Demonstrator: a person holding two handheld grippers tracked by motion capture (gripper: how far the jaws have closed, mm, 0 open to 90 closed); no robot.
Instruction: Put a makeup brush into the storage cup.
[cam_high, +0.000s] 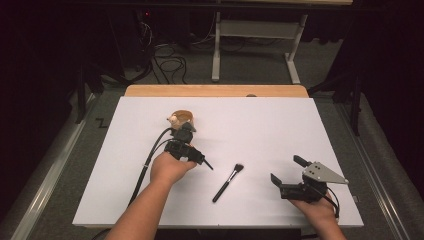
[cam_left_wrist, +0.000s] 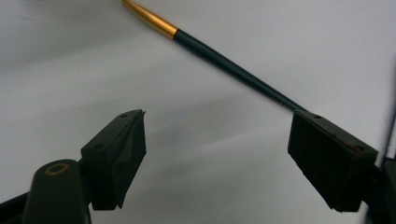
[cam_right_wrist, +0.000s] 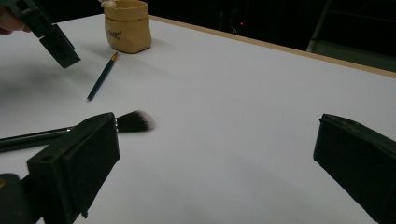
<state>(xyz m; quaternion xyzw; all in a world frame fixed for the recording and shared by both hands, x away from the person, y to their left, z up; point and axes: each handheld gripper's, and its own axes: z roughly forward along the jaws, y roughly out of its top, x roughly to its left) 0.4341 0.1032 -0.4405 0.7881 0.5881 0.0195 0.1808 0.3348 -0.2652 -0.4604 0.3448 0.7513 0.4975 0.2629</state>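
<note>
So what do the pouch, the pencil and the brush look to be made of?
Pouch: tan, matte, softly creased walls with a rolled rim, probably washable paper or fabric. Pencil: dark glossy shaft, likely lacquered wood or plastic, with a shiny gold, metal-looking end. Brush: fluffy dark bristles with white tips, likely synthetic; black handle, material unclear.

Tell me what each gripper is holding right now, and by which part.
Nothing is held. The left gripper hangs open over the slim dark pencil-like stick with a gold end, not clamping it. The right gripper stands open on the white table.
</note>
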